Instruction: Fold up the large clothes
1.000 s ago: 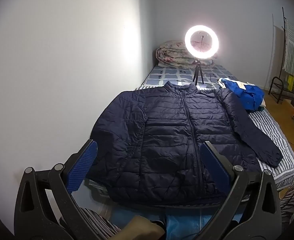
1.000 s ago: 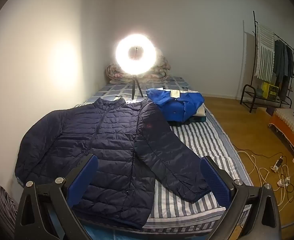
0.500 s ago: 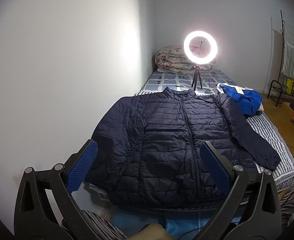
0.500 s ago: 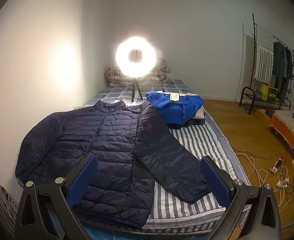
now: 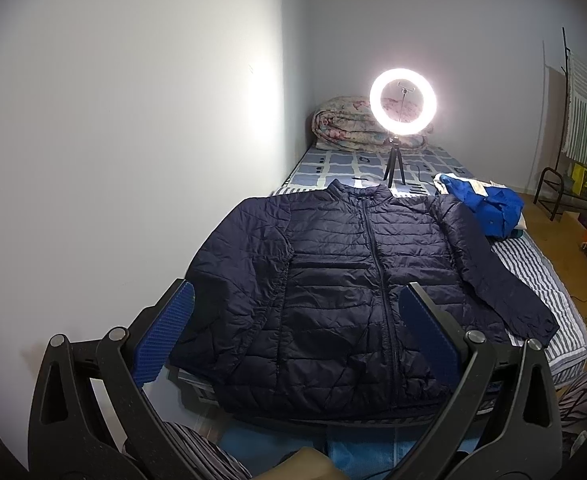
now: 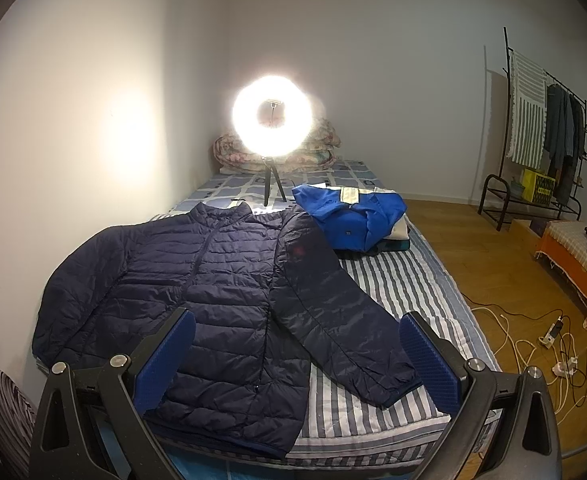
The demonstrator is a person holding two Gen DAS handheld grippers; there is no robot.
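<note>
A dark navy quilted jacket point(image 5: 333, 280) lies flat and zipped, front up, on the striped bed point(image 5: 533, 264), collar toward the far end. Its right sleeve point(image 6: 333, 312) slants out over the stripes; its left sleeve point(image 5: 229, 280) lies along the wall side. The jacket also shows in the right wrist view point(image 6: 213, 292). My left gripper point(image 5: 293, 336) is open and empty, held above the jacket's near hem. My right gripper point(image 6: 293, 360) is open and empty, above the hem and the right cuff.
A lit ring light on a small tripod point(image 5: 403, 108) stands on the bed behind the collar. A blue garment pile point(image 6: 353, 216) lies right of it. A rolled quilt point(image 5: 345, 124) sits at the far end. Cables and a power strip point(image 6: 553, 332) lie on the floor at right.
Both grippers have tilted up and drawn back slightly, so the jacket and ring light sit lower in view. Both stay open. The jacket has not moved.
</note>
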